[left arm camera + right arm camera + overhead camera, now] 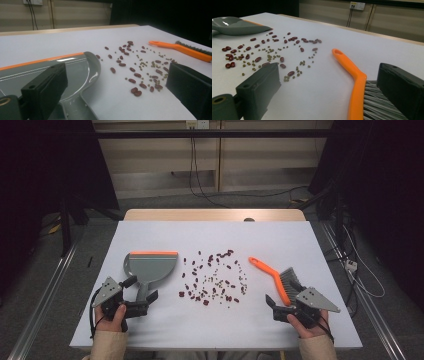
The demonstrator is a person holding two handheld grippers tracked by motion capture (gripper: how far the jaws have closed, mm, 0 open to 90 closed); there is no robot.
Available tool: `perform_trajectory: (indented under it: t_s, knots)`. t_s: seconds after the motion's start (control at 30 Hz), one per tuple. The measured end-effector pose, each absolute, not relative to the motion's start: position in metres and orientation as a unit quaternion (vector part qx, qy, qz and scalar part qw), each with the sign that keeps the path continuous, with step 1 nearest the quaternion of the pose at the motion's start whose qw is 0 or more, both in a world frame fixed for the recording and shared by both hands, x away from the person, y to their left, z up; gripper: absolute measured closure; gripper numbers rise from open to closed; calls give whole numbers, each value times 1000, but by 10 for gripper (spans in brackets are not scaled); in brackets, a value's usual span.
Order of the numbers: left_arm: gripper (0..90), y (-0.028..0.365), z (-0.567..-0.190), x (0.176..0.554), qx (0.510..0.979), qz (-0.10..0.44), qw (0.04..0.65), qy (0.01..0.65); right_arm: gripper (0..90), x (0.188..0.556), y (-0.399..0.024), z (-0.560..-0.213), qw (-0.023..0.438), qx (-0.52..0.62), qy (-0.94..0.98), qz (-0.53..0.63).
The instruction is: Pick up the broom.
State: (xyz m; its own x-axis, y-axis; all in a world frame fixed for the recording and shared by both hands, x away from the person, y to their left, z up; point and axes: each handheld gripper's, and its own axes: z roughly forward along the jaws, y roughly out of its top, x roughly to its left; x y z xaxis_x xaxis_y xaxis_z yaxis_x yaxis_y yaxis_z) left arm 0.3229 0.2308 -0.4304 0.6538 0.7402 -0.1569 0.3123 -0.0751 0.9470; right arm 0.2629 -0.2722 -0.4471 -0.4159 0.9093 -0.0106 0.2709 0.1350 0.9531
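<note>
white table (150, 325), perhaps paper-covered, in dim room; both grippers' jaws apart.

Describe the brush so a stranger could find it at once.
On the white table, look right of the scattered beans, just ahead of the right gripper. The brush lies flat there, with an orange handle and grey bristles; the dustpan is grey, orange-edged.

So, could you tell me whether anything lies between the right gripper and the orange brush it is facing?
Nothing visible does. The right gripper is open just short of the brush, whose orange handle and grey bristles lie between its jaws in the right gripper view. The scattered beans lie off to the left, toward the dustpan.
</note>
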Motion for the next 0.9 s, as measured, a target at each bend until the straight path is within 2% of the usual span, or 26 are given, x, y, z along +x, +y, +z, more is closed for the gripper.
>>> perform_trajectory:
  t_s: [0.5,0.9]
  knots:
    - [34,227,-429,323,714,186,570,361,32,272,-270,-436,336,434,682,483]
    - [34,229,-428,324,706,191,575,366,46,298,-270,-425,295,459,709,448]
